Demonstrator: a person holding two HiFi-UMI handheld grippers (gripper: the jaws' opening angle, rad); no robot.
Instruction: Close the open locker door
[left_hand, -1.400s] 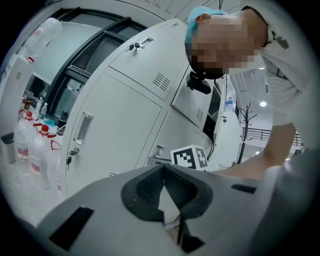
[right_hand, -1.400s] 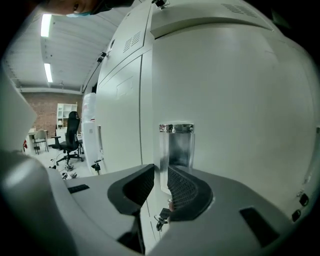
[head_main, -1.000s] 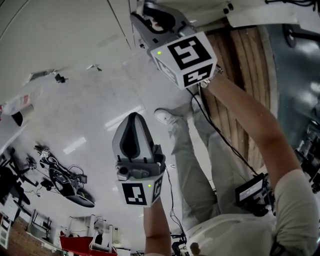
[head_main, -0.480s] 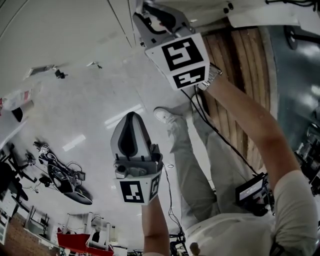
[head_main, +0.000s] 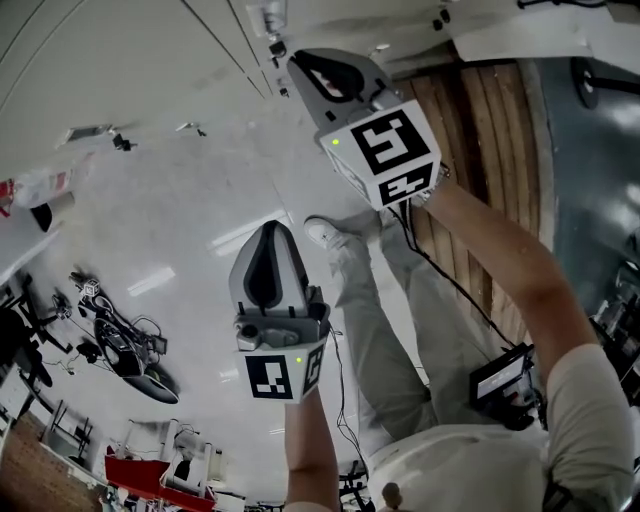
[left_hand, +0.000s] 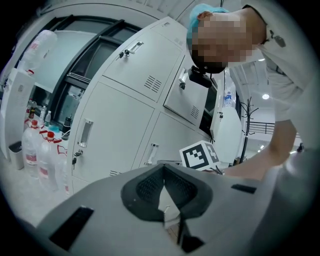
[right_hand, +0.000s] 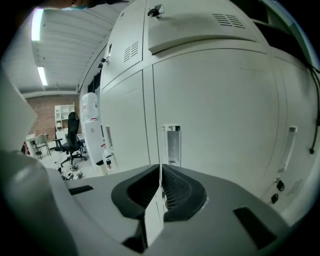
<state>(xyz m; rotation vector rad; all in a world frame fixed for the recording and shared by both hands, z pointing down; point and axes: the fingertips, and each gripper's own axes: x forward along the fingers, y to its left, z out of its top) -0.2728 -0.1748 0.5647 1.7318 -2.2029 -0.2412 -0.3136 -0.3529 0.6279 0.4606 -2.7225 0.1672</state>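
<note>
A bank of white lockers (right_hand: 210, 100) fills the right gripper view. One upper door (right_hand: 200, 27) stands slightly proud of its frame. In the left gripper view that door (left_hand: 192, 95) hangs ajar, with a dark gap at its right edge. My right gripper (right_hand: 160, 167) points at a recessed handle (right_hand: 171, 145) on a lower door and touches nothing. Its jaws have just been closing and now meet with nothing between them. In the head view it (head_main: 300, 60) sits just below the lockers' foot (head_main: 400, 25). My left gripper (head_main: 268, 230) hovers lower, shut and empty, its jaws (left_hand: 164, 167) aimed at the lockers.
Water bottles (left_hand: 40, 155) stand left of the lockers. An office chair (right_hand: 70, 135) is further back on the left. On the floor lie black equipment (head_main: 120, 350), a red bin (head_main: 150, 480) and a wooden strip (head_main: 500, 150). My own shoe (head_main: 325, 232) is below.
The right gripper has drawn back from the lockers, down and right in the head view, so its whole jaw end now shows. The left gripper has shifted slightly.
</note>
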